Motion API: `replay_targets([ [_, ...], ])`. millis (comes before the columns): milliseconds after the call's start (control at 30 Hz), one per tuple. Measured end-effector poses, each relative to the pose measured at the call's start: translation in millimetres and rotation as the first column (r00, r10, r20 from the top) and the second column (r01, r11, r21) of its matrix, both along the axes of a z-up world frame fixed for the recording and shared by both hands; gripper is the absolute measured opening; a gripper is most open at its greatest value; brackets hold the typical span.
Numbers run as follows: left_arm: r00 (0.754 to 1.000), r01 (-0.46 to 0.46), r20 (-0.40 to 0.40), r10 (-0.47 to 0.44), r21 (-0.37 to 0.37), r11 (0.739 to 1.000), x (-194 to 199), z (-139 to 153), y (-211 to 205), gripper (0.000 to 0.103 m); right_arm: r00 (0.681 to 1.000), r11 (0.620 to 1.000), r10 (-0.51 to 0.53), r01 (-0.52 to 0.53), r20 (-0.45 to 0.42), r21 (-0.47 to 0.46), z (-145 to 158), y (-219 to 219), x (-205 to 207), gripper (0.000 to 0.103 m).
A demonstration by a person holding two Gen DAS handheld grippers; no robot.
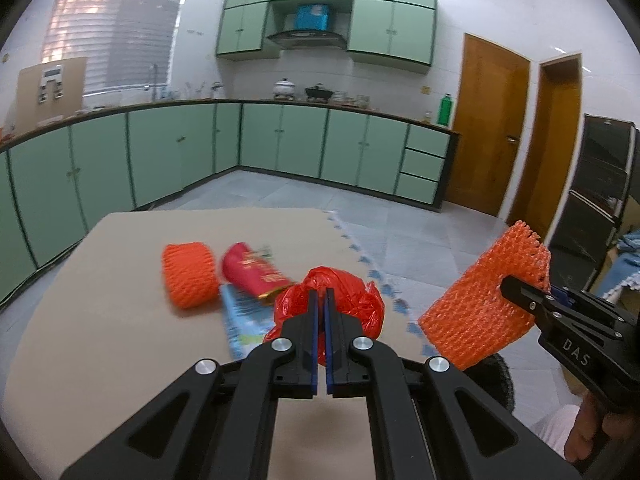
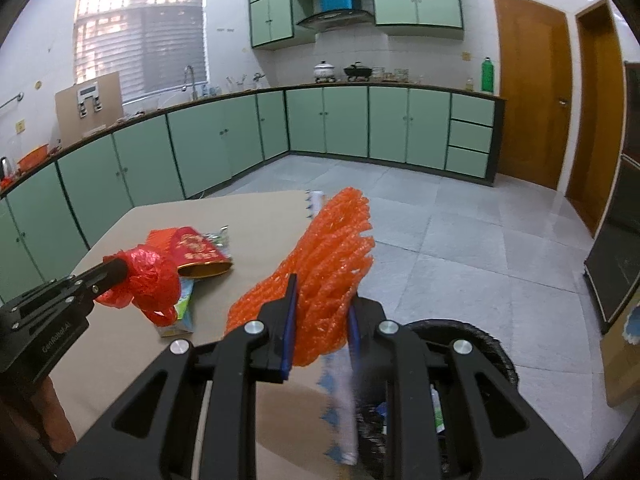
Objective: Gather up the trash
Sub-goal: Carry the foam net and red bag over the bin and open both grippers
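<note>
Both grippers hold trash above the beige cardboard-covered table [image 1: 100,300].

An orange foam net sleeve [image 1: 188,276] and a red printed packet [image 1: 252,272] lie on the table; the left gripper [image 1: 322,300] pinches a crumpled red plastic bag [image 1: 348,296]; the right gripper [image 2: 322,300], jaws narrow, clamps another orange foam net [image 2: 332,256] just above a black bin [image 2: 472,344].

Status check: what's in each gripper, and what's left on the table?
Left gripper shut on red plastic bag. Right gripper shut on orange foam net. Second foam net, red packet remain.
</note>
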State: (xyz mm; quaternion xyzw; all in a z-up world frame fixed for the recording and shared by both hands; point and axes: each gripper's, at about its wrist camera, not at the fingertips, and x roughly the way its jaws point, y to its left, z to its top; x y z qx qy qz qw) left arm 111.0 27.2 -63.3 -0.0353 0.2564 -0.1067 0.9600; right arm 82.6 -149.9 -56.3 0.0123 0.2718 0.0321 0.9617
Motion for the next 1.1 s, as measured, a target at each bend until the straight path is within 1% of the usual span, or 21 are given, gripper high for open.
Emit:
replay_targets([
  [233, 0.995, 0.102, 0.008, -0.102, -0.014, 0.995, 8, 2, -48, 0.002, 0.995, 0.995, -0.102, 0.102, 0.018, -0.011, 4, -50, -11, 0.02],
  [500, 0.976, 0.22, 0.016, -0.219, -0.024, 0.975, 22, -1, -116, 0.002, 0.974, 0.973, -0.228, 0.228, 0.013, -0.037, -5, -110, -19, 0.02],
  [733, 0.954, 0.3, -0.015, -0.3, -0.018, 0.954, 36, -18, -170, 0.002, 0.952, 0.951, -0.306, 0.305, -0.014, -0.047, -27, -155, -17, 0.021],
  [867, 0.942, 0.333, -0.042, -0.334, -0.019, 0.943, 45, -30, -197, 0.002, 0.942, 0.942, -0.335, 0.333, -0.038, -0.05, -43, -175, -12, 0.021],
  [1100, 0.923, 0.377, -0.088, -0.374, 0.017, 0.926, 63, -54, -241, 0.002, 0.919, 0.925, -0.38, 0.376, -0.102, -0.054, -78, -206, -3, 0.024],
])
